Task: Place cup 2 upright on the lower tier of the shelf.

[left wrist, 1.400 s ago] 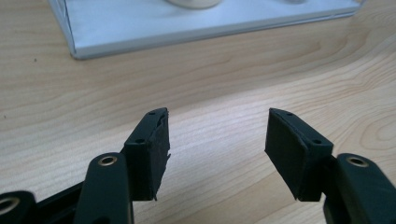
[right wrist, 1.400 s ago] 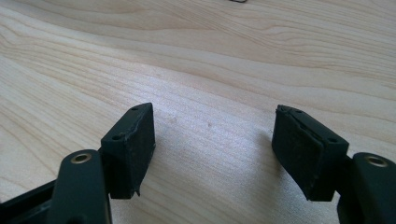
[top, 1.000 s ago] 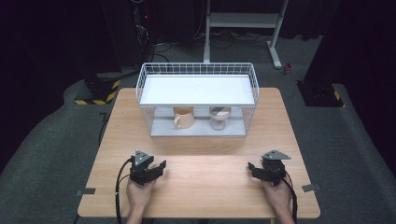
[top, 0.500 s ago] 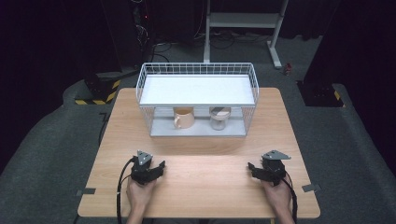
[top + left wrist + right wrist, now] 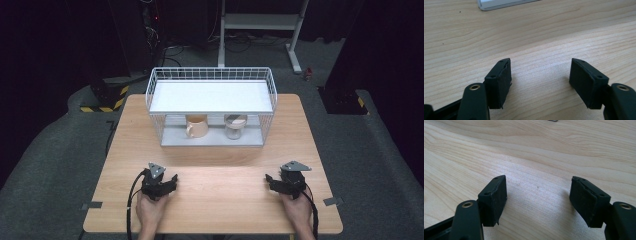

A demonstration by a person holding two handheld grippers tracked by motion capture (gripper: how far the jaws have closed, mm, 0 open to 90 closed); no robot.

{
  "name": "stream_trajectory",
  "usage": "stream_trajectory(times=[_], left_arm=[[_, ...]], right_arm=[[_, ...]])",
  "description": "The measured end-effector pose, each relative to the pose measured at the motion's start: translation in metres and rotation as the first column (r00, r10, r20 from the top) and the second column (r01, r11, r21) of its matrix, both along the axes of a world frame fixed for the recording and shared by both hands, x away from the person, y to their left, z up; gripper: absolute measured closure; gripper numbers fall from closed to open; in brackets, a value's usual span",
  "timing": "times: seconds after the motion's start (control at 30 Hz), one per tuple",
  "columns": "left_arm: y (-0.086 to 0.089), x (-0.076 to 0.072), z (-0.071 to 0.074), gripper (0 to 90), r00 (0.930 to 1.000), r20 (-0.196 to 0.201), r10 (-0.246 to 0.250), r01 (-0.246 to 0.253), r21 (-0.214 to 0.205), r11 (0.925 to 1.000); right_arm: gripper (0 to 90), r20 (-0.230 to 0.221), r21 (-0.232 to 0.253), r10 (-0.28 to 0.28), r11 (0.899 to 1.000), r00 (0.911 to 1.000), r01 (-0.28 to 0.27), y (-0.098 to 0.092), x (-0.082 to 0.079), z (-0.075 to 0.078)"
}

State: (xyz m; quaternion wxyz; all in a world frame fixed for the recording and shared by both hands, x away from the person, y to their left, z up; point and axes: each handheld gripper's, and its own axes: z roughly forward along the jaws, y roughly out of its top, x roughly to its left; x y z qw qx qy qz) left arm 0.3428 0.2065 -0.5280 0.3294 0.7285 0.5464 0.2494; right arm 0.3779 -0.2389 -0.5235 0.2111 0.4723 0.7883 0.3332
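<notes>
Your left gripper sits on the near left part of the wooden table, held in your left hand, with its jaws pointing towards the middle of the table. Its claw is released: the jaws have just been opening, and the left gripper view shows bare wood between the two black pads, with nothing gripped. The pads hang just above the tabletop (their shadows fall close beneath them).

Your right gripper sits well apart from the left one, on the near right part of the table, in your right hand, its jaws turned inwards towards the left. Its claw is released too: the right gripper view shows the pads standing apart, with only wood grain between them.

The mug and the glass jar are well away from both grippers, at the far side of the table. They stand upright, side by side but not touching, on the lower level of the white wire rack, under its white upper shelf. The mug is on the left with its handle turned to the left; the jar is on the right.
</notes>
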Motion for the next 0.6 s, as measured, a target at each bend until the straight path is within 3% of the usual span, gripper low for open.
stream_trajectory(times=[0.6], left_arm=[[0.0001,-0.0002,-0.0001,33.1,1.0,-0.002,-0.004,0.004,-0.003,1.0]], right_arm=[[30.3,0.0,0.001,-0.002,1.0,1.0,0.002,0.0001,0.0,0.0]])
